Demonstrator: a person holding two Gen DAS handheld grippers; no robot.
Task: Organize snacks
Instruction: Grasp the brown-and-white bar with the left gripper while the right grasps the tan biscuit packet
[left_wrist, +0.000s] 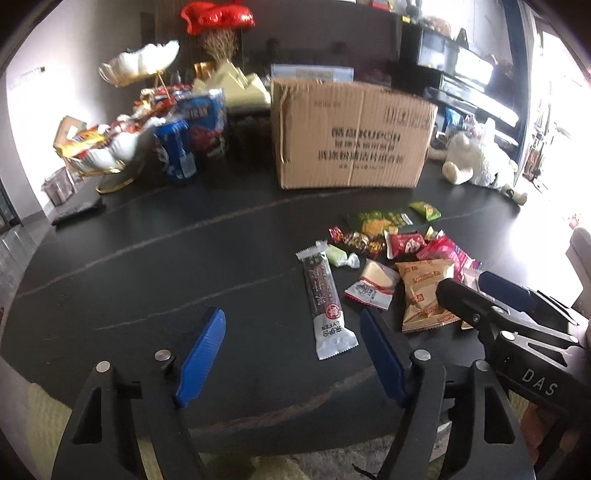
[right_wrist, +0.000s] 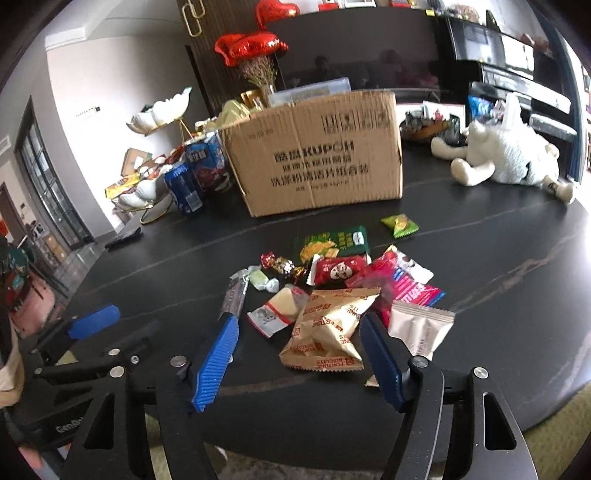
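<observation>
Snack pile (right_wrist: 343, 291) lies loose on the dark table (left_wrist: 147, 258), in front of the cardboard box (left_wrist: 351, 133). Left gripper (left_wrist: 291, 354) stands partly open, nothing held, near the long bar wrapper (left_wrist: 327, 299). Right gripper (right_wrist: 299, 354) stands partly open, empty, above the tan biscuit packet (right_wrist: 328, 332).

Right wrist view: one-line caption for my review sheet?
Open right gripper above a tan biscuit packet in loose snacks before a cardboard box on a dark table.
</observation>
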